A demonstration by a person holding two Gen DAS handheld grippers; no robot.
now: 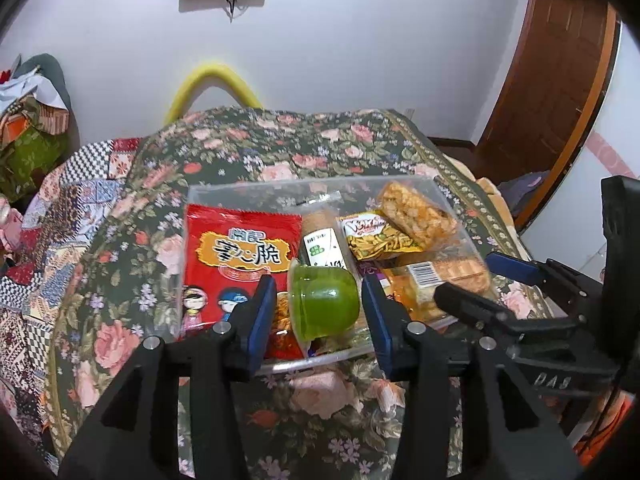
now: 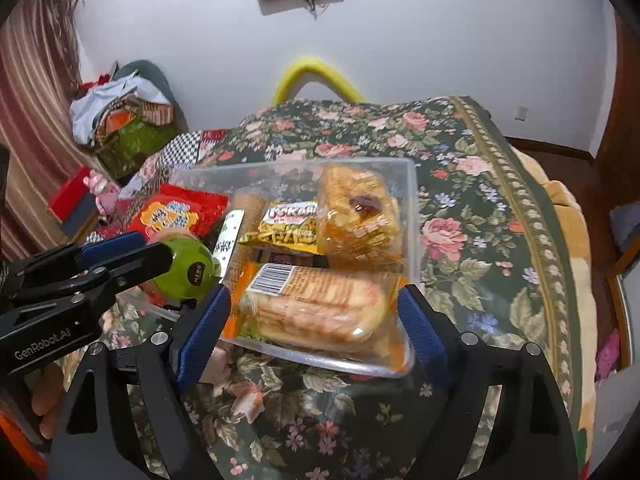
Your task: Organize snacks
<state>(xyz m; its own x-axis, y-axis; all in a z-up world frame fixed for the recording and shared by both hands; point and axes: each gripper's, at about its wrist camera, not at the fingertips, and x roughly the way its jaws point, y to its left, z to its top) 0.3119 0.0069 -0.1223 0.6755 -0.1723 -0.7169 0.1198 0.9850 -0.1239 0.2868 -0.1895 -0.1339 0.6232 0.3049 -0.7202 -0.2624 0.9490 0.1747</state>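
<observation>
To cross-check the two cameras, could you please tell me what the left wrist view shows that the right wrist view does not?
Only the left wrist view shows the cartoon children printed low on the red snack bag. Only the right wrist view shows the striped curtain and the red jam spot on the pastry. Both show the clear box, the green jelly cup, the barcoded bread pack and the floral cloth.

A bed (image 1: pixel 224 152) under a dark floral cover (image 2: pixel 480 208) carries a clear plastic box (image 2: pixel 412 184) filled with packaged snacks.
</observation>
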